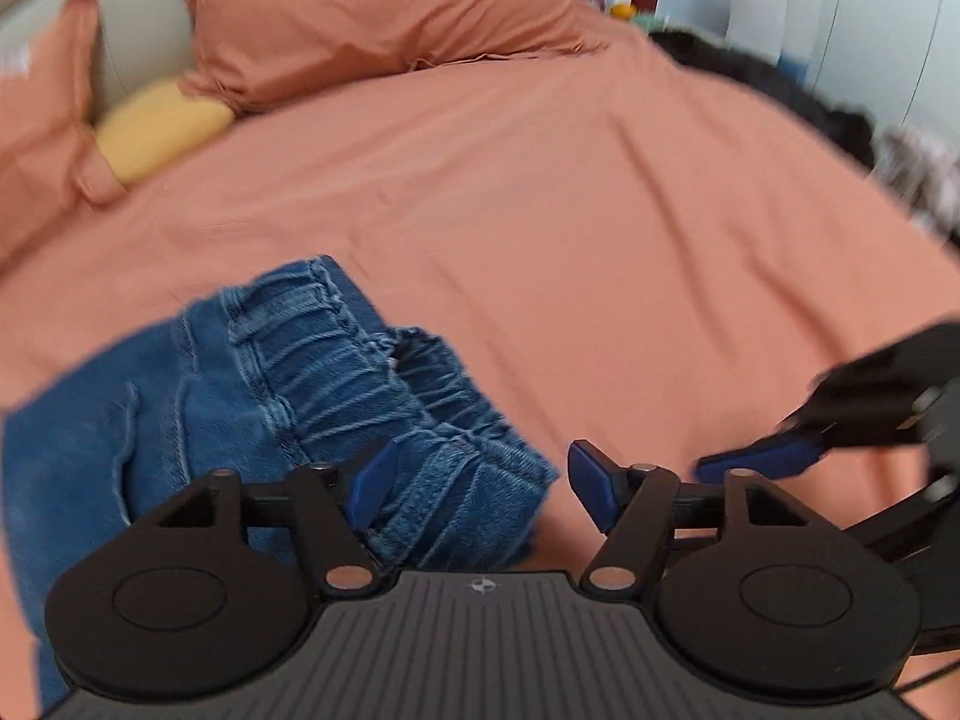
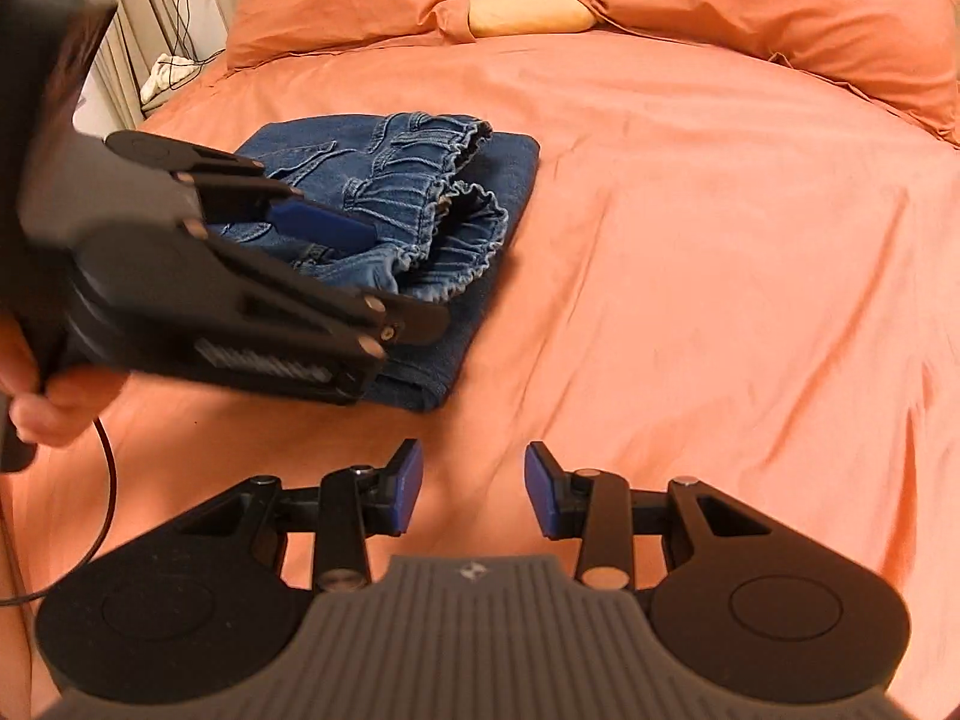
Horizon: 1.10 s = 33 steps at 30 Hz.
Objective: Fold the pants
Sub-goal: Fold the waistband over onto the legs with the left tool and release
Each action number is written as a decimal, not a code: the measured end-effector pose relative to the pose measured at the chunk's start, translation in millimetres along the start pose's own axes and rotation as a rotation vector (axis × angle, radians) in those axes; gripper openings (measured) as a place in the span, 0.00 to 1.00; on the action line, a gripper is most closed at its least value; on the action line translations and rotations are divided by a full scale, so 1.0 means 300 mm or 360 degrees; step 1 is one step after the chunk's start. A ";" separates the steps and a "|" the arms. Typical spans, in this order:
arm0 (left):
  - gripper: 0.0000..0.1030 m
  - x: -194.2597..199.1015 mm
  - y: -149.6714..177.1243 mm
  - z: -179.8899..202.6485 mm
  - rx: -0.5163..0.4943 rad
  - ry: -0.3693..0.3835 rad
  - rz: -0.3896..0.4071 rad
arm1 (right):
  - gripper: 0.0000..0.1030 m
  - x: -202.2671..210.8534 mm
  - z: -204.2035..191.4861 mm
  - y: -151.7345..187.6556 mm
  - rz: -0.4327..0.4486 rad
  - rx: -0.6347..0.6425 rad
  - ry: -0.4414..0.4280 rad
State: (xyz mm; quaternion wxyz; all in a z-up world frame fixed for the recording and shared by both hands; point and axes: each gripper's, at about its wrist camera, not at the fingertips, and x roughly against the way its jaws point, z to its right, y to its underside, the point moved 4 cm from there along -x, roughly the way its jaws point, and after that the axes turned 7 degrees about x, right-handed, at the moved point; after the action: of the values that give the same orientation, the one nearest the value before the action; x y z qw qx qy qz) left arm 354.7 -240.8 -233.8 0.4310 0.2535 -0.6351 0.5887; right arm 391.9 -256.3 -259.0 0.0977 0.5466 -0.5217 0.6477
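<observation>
A pair of blue jeans (image 1: 210, 396) lies folded on the orange bed sheet (image 1: 540, 210), its gathered elastic waistband on top. My left gripper (image 1: 483, 489) hangs over the waistband's near end with its jaws wide apart. The left pad overlaps the denim, the right pad is over bare sheet, and neither presses on the cloth. In the right wrist view the jeans (image 2: 390, 168) sit left of centre, with the left gripper (image 2: 396, 270) slanting over them. My right gripper (image 2: 474, 486) stands open above the sheet, nearer than the jeans and to their right, with nothing between its pads.
Orange pillows (image 2: 780, 6) and a yellow cushion (image 2: 522, 6) line the head of the bed. Dark clothing (image 1: 780, 84) lies at the bed's far right edge. Cables and a white cloth (image 2: 174, 69) sit beside the bed by a curtain. A hand (image 2: 42, 402) holds the left gripper.
</observation>
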 end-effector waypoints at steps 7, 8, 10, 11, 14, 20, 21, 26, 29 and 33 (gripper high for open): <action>0.77 0.204 -0.026 -0.287 0.0092 0.0053 0.0109 | 0.35 0.052 -0.038 -0.075 0.0084 -0.0076 -0.0081; 0.77 0.237 -0.028 -0.325 0.0082 0.0018 0.0119 | 0.35 0.060 -0.046 -0.096 0.0100 -0.0101 -0.0093; 0.77 0.258 -0.020 -0.409 0.0063 -0.0059 0.0132 | 0.35 0.071 -0.059 -0.134 0.0130 -0.0150 -0.0113; 0.77 0.268 0.001 -0.428 0.0056 -0.0093 0.0132 | 0.35 0.069 -0.064 -0.156 0.0142 -0.0175 -0.0119; 0.77 0.303 0.105 -0.556 0.0032 -0.0189 0.0077 | 0.36 0.042 -0.073 -0.223 0.0150 -0.0241 -0.0122; 0.79 0.288 0.326 -0.753 -0.0022 -0.0239 -0.0093 | 0.47 -0.058 -0.058 -0.294 0.0085 -0.0439 -0.0117; 0.79 0.275 0.364 -0.773 -0.0022 -0.0243 -0.0115 | 0.48 -0.077 -0.050 -0.302 0.0073 -0.0474 -0.0108; 0.70 0.198 0.494 -0.837 -0.0046 -0.0331 -0.0126 | 0.49 -0.172 -0.018 -0.317 0.0006 -0.0642 -0.0113; 0.46 0.177 0.504 -0.867 0.0009 -0.0340 -0.0097 | 0.10 -0.195 -0.015 -0.323 -0.0037 -0.0709 -0.0094; 0.31 0.205 0.501 -0.878 0.0059 -0.0269 -0.0033 | 0.05 -0.072 -0.061 -0.375 0.0118 -0.0529 -0.0155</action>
State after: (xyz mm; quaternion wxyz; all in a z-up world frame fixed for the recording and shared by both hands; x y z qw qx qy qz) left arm 264.7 51.9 -278.4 0.3771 0.3168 -0.6555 0.5725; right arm 467.5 -183.1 -209.8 0.1374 0.5340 -0.6456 0.5284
